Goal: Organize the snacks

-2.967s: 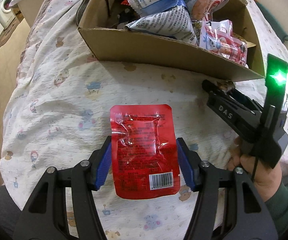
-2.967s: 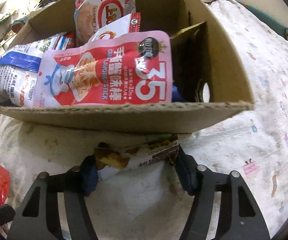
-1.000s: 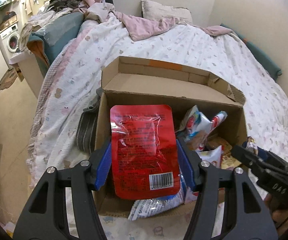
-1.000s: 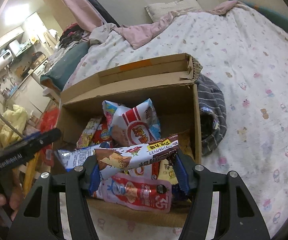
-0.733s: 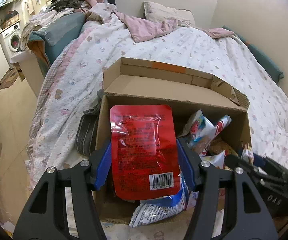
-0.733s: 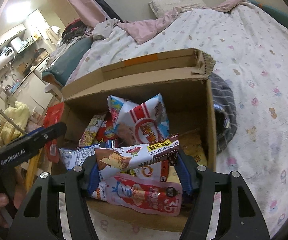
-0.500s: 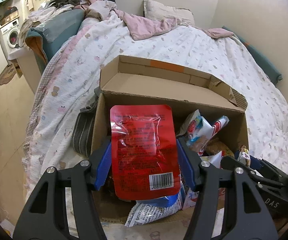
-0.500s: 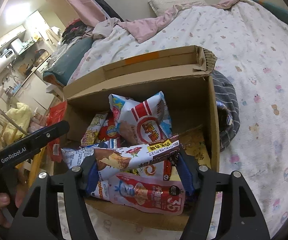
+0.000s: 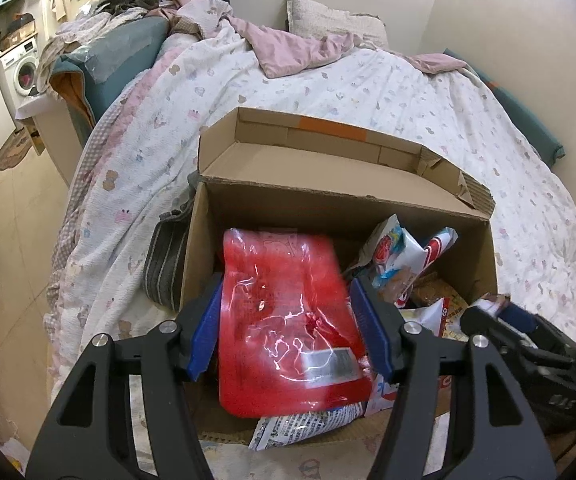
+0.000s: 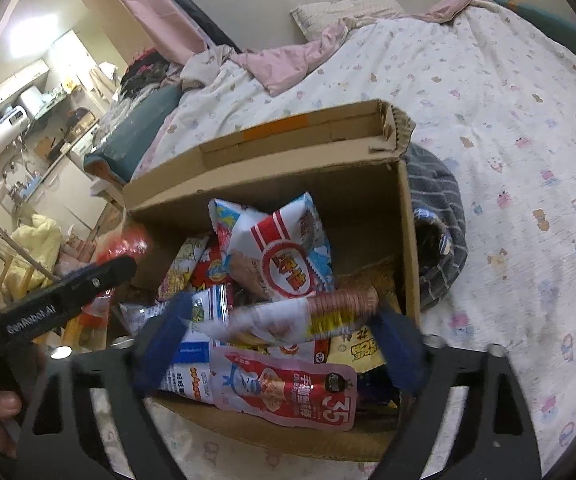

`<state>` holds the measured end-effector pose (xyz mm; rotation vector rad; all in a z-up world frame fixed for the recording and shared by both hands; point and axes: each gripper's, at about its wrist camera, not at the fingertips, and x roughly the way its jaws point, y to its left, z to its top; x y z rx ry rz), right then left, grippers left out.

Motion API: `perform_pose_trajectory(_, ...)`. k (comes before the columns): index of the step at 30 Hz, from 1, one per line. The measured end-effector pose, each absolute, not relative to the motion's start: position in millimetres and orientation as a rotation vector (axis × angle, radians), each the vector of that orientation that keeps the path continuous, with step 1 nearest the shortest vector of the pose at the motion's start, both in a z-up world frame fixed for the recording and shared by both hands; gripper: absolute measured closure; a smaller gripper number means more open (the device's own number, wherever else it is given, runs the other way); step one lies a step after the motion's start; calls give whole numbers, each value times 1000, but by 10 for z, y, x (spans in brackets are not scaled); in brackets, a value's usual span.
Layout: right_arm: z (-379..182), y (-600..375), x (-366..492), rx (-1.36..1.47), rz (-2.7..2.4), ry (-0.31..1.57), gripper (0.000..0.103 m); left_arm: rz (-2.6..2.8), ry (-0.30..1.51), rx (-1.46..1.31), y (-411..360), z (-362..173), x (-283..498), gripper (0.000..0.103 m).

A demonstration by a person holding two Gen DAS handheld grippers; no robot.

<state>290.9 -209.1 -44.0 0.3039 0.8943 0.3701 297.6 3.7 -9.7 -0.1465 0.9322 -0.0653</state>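
Observation:
An open cardboard box (image 9: 328,200) of snack bags stands on the bed. My left gripper (image 9: 288,300) hovers over its left half. The red pouch (image 9: 283,340) lies blurred and tilted between the blue pads, slipping down loose. My right gripper (image 10: 281,344) is over the box (image 10: 288,148) near its front wall, and its jaws are opening. The long brown-and-white snack packet (image 10: 300,320) is blurred between the pads, clear of the left pad and dropping onto the bags below. Under it lie a pink crab-stick pouch (image 10: 288,392) and a red-white-blue chips bag (image 10: 279,256).
A grey striped cloth (image 9: 163,264) is bunched against the box's left side and shows in the right wrist view as the striped cloth (image 10: 440,216). The patterned quilt (image 9: 368,92) spreads behind, with a pillow at the wall. Floor and a washing machine (image 9: 23,72) lie left.
Both grippers rose from the quilt to above the box. The right jaws have spread and its packet is falling free. The red pouch has slid lower and tilted between the left pads.

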Motion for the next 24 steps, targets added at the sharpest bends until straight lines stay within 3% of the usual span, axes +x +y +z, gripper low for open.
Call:
perform_pose_trajectory(4,-411,-2134,2916,333,376,883,0,-58,920,-144,51,-85,2941,22)
perform_pose_trajectory(6,-389,-2136,2907,325,369,872,0,-42,903,-125,39,-59,2919,19)
perform_pose_trajectory(24,1,-2181,2374,291,345,762,0,-4,742,-70,220,397,2144,19)
